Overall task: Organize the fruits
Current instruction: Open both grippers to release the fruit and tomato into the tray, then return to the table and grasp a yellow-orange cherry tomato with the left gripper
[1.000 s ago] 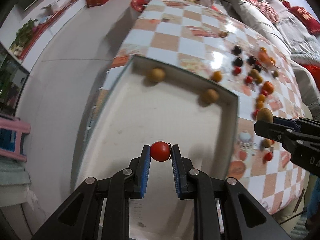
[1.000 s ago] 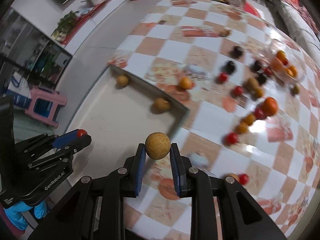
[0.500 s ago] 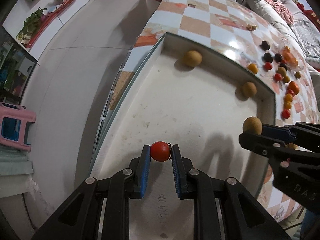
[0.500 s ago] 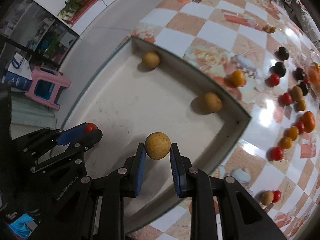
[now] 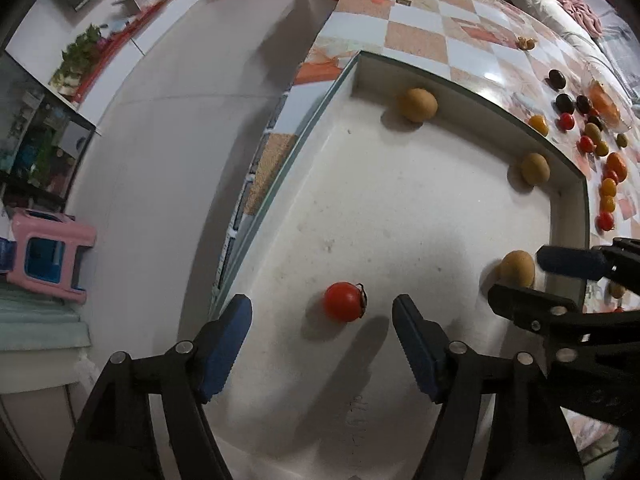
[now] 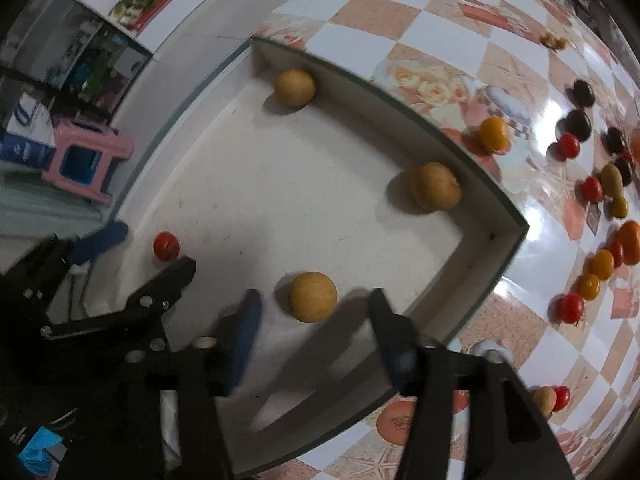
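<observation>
Both grippers w/ jaws spread wide, holding nothing. Left gripper (image 5: 322,330): the cherry tomato (image 5: 342,302) sits on the tray (image 5: 400,216) floor between the jaws, just ahead of the tips, touching neither. Right gripper (image 6: 314,312): the tan round fruit (image 6: 313,297) lies between its jaws, also free.

Done so far, by my read: 4 pieces in the tray — those two plus two more tan fruits (image 6: 295,87) (image 6: 436,191) far ahead of the jaws, against the far wall.

Left: lots. Ahead & to the right of the right jaws, outside the tray, the table (image 6: 400,20) carries approx a couple dozen small fruits — red, orange (image 6: 494,132), dark (image 6: 579,124), olive. Early stage, maybe a fifth done. No grouping rule visible yet.
</observation>
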### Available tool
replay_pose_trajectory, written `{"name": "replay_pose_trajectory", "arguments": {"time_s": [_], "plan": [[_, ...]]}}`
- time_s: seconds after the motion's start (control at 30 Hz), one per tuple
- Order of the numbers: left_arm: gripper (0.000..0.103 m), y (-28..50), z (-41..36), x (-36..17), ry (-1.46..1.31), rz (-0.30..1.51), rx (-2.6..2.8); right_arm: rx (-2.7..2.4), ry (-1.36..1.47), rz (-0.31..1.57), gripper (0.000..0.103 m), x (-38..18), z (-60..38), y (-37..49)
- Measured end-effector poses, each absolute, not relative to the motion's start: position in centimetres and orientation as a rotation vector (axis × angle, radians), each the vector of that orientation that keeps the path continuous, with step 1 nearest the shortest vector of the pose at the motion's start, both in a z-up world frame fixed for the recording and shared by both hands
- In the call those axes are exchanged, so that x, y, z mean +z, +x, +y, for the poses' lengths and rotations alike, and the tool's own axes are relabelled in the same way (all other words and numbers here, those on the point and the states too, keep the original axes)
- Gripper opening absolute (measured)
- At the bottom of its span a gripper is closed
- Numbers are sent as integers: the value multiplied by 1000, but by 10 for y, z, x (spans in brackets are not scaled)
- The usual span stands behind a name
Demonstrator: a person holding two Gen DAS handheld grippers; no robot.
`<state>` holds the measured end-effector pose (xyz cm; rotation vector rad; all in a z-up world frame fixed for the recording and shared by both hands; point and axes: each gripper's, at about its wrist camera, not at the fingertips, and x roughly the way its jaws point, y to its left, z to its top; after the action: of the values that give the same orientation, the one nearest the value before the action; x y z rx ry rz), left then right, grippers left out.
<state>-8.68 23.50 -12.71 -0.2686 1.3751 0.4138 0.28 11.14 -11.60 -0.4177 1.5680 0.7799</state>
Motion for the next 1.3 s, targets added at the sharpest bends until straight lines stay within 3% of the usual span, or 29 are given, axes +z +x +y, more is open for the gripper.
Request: {"name": "replay_pose_trajectory", "arguments": {"time_s": [0.17, 0.4, 0.7, 0.97, 1.3], "plan": [[75, -87, 230, -122, -227, 1383, 409, 778, -330, 1546, 80, -95, 103, 14], [75, -67, 209, -95, -194, 1341, 358, 713, -210, 1504, 81, -62, 63, 34], [75, -18, 163, -68, -132, 1307, 245, 472, -79, 1566, 81, -72, -35, 63], [75, 37, 138, -67, -94, 1292, 180, 324, 5, 1589, 81, -85, -89, 81], [75, 103, 131, -97, -83, 1335, 146, 263, 47, 1552, 81, -97, -86, 117]]}}
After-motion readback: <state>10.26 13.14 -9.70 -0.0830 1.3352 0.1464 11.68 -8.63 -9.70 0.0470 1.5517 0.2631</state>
